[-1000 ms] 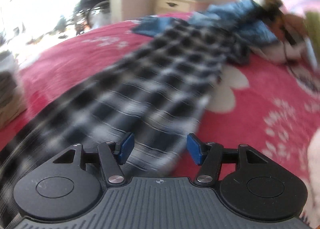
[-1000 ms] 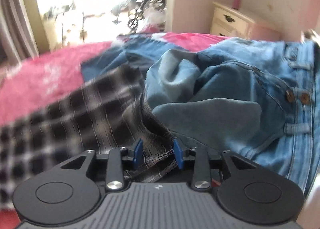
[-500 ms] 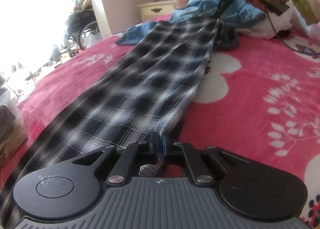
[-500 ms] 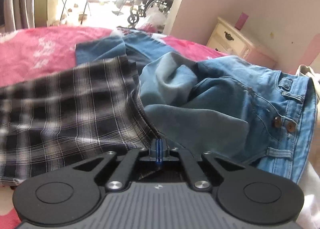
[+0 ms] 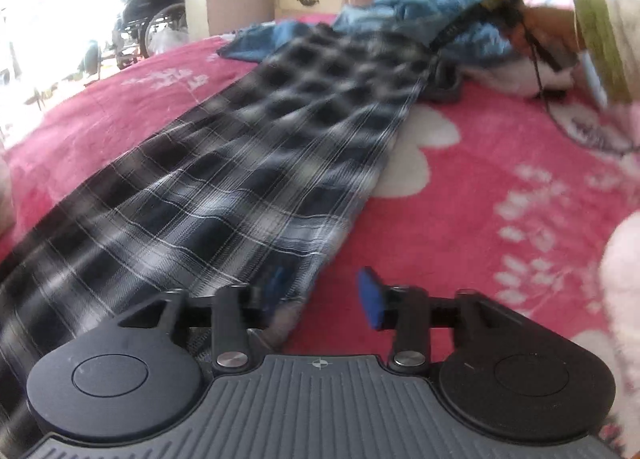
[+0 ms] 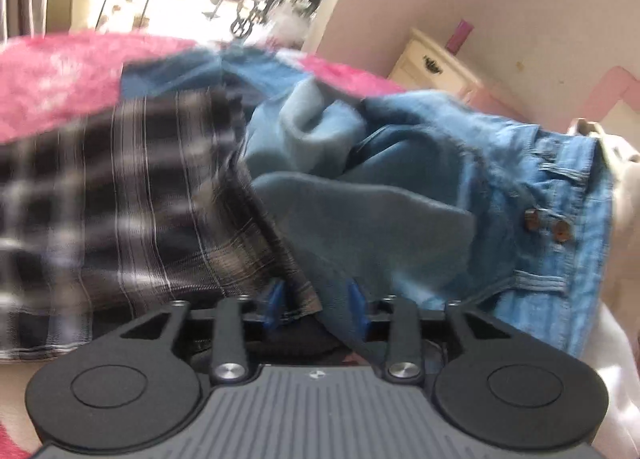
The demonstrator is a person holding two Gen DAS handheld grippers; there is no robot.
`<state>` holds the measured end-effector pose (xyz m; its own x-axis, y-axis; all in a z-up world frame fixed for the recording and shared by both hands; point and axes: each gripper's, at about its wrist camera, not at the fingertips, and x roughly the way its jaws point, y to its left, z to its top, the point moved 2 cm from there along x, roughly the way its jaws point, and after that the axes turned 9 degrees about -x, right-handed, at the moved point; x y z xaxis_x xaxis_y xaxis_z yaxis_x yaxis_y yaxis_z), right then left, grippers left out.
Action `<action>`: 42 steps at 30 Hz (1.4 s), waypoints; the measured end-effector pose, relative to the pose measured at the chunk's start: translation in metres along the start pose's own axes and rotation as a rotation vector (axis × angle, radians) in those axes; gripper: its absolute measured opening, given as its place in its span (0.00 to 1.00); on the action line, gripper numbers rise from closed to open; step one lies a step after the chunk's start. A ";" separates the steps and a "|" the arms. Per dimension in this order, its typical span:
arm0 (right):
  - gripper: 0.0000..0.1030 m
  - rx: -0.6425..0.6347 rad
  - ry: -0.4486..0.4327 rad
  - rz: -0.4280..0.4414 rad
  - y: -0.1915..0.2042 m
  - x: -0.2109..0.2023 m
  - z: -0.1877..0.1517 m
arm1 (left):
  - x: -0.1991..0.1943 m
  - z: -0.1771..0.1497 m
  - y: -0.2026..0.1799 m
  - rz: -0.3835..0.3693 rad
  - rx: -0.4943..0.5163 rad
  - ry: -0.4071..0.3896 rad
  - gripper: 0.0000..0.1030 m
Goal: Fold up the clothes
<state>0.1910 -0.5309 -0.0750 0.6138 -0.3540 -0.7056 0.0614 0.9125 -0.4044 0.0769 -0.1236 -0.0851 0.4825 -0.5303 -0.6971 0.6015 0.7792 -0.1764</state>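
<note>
Stretched long across the pink floral bed (image 5: 500, 187): plaid garment (image 5: 248, 179). Left gripper (image 5: 322, 291) opening, blue fingers (image 5: 370, 299) apart, the garment's near corner loose by the left one. Right gripper (image 6: 316, 301) opening too, the garment's far edge and grey-blue cloth (image 6: 360, 227) slack between them, jeans (image 6: 560, 187) just beside.

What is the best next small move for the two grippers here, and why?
Probably close both again on the plaid cloth. The left gripper and right gripper have their jaws opening, each with a plaid edge between them, and the cloth lies long and unfolded on the bed.
</note>
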 end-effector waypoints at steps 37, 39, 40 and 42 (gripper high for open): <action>0.50 0.015 -0.111 1.059 0.425 -0.226 0.029 | -0.251 -0.329 0.300 0.157 -1.939 -0.746 0.85; 0.50 0.030 -0.082 1.029 0.419 -0.217 0.021 | -0.244 -0.336 0.306 0.105 -1.963 -0.773 0.82; 0.50 0.040 -0.071 1.017 0.416 -0.214 0.018 | -0.240 -0.337 0.309 0.082 -1.972 -0.785 0.74; 0.50 0.060 -0.049 0.991 0.411 -0.207 0.011 | -0.238 -0.337 0.313 0.067 -1.974 -0.791 0.56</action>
<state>0.0979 -0.0804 -0.0893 0.4410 0.5816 -0.6836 -0.4578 0.8009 0.3861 -0.0645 0.3593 -0.2088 0.8855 -0.0765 -0.4583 -0.4623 -0.2430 -0.8528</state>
